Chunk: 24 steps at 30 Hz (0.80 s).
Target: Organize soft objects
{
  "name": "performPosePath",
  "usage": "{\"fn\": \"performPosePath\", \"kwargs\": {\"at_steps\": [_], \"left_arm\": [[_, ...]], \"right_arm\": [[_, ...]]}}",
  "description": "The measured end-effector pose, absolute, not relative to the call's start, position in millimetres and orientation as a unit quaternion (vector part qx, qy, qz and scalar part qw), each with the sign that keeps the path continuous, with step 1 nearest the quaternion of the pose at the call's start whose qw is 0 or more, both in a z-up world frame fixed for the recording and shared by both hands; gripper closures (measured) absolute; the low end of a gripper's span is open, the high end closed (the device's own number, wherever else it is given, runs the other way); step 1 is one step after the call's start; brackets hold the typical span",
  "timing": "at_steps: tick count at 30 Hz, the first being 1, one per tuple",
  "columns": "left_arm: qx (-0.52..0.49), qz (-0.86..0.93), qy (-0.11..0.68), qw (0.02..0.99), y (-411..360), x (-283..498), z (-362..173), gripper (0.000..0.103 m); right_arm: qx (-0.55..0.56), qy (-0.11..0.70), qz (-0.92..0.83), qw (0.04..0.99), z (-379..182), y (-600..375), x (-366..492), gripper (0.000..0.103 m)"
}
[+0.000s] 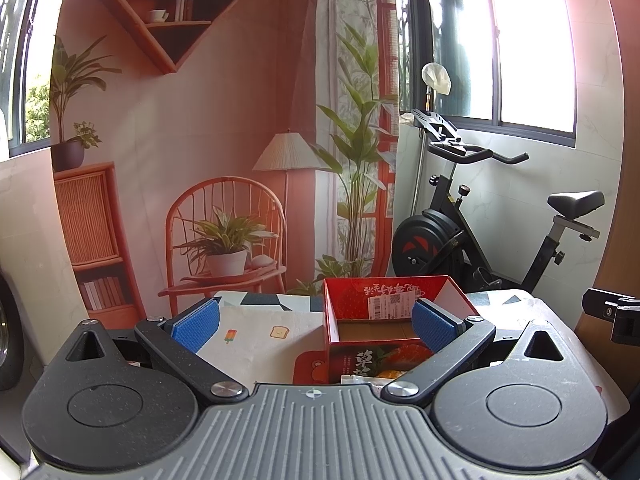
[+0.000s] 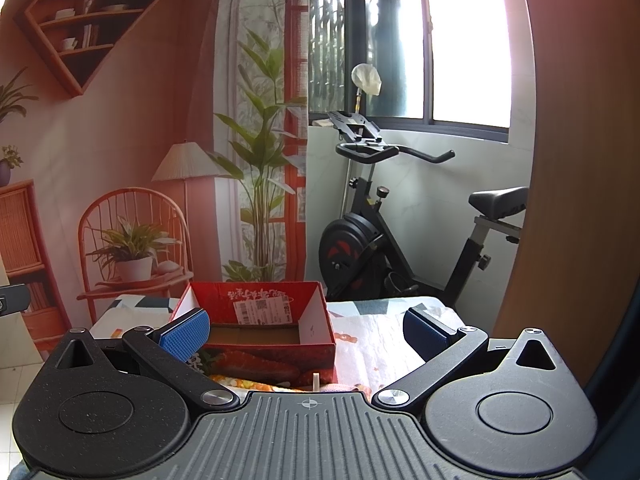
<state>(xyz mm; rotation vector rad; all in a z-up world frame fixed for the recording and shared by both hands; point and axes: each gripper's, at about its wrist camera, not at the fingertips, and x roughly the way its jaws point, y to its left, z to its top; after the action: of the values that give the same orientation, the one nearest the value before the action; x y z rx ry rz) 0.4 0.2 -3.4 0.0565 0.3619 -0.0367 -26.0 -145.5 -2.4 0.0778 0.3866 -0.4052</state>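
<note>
Both grippers wait over the open red box, holding nothing.

The left gripper point(image 1: 316, 322) and right gripper point(image 2: 306, 330) have jaws spread wide. The cardboard red box point(image 2: 256, 320) stands empty on the table point(image 2: 376, 344), which wears a patterned cloth; soft objects are barely visible under the cameras. The light box may slide if pushed.

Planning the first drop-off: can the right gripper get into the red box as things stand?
Probably yes. The red box is open-topped and looks empty, and the right gripper, open and holding nothing, faces it with nothing visible in between.
</note>
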Motion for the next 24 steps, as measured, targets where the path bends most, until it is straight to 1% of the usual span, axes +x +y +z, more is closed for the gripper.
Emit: {"fn": "performPosePath", "kwargs": {"at_steps": [6,10,14,17,21,24], "left_arm": [[0.028,-0.022,0.194,0.980,1.2,11.4,-17.8,0.000],[0.027,-0.022,0.225,0.974,0.8,29.1,-43.1,0.000],[0.015,-0.033,0.255,0.966,5.3,50.7,-74.4,0.000],[0.032,-0.039,0.276,0.960,2.2,66.7,-97.8,0.002],[0.032,-0.049,0.308,0.950,2.8,88.2,-129.4,0.003],[0.034,-0.047,0.333,0.941,4.0,102.3,-152.0,0.004]], "right_arm": [[0.045,0.180,-0.178,0.966,-19.6,-154.1,-21.3,0.000],[0.054,0.171,-0.167,0.970,-53.4,-165.8,-20.6,0.000],[0.066,0.213,-0.160,0.962,-97.5,-178.3,-0.8,0.000],[0.074,0.240,-0.154,0.956,-130.5,-182.9,13.6,0.001],[0.112,0.266,-0.137,0.948,-165.5,-193.0,26.7,0.000],[0.108,0.276,-0.150,0.943,-185.9,-199.8,35.2,0.000]]}}
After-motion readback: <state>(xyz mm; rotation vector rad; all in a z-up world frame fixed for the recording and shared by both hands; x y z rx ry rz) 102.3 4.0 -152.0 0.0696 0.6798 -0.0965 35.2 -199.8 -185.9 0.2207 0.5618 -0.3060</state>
